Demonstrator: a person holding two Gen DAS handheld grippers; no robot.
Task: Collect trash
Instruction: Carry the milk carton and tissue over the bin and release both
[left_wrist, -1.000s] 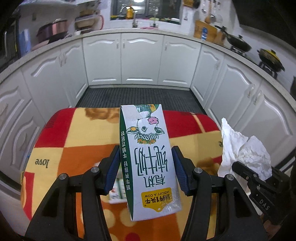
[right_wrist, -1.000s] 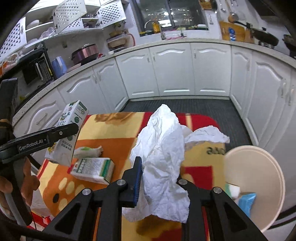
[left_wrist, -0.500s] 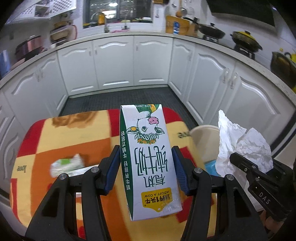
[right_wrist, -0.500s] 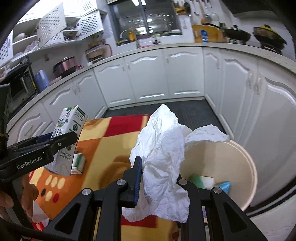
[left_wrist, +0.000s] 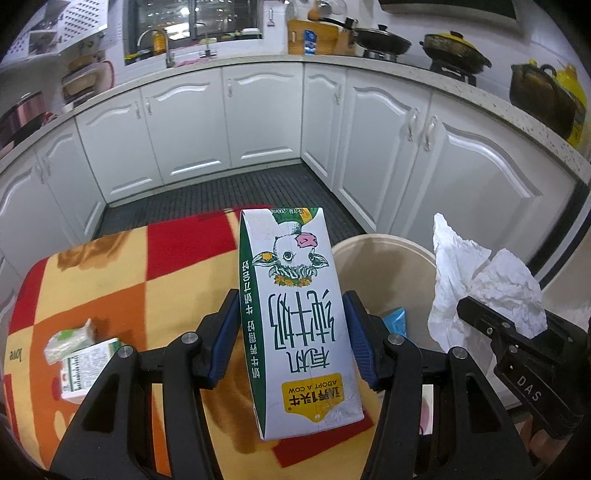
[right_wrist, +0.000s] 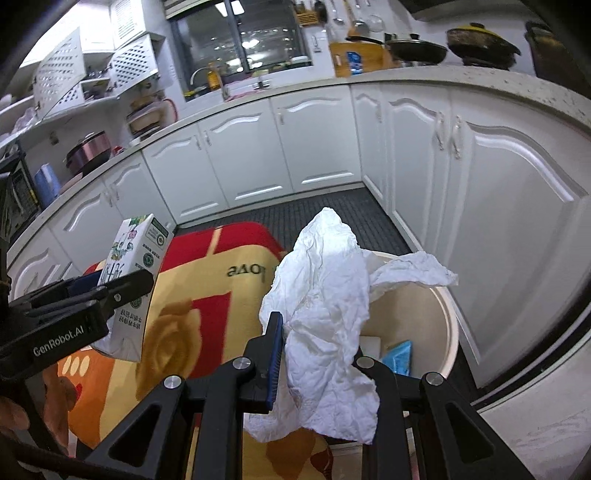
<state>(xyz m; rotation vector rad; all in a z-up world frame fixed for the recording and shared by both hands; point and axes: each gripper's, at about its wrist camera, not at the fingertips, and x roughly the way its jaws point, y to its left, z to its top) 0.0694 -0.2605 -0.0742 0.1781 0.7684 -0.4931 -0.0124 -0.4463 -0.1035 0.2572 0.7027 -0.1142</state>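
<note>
I see a low table covered by a fleece blanket (left_wrist: 110, 280) checked in red, orange and yellow. On its left part lie a small green-and-white carton (left_wrist: 86, 365) and, touching it, a crumpled green-and-white wrapper (left_wrist: 70, 338). A cream bin (right_wrist: 448, 332) stands on the dark ribbed floor mat (left_wrist: 207, 195) just beside the table's right edge.

A white-and-green milk carton (left_wrist: 295, 314) stood clamped upside down above the blanket's edge; crumpled white tissue (right_wrist: 325, 325) hung pinched over the beige bin (right_wrist: 448, 332).

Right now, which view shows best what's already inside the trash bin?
The right wrist view: the bin's open interior shows a blue wrapper and a white item. In the left wrist view, the milk carton hides most of the bin.
</note>
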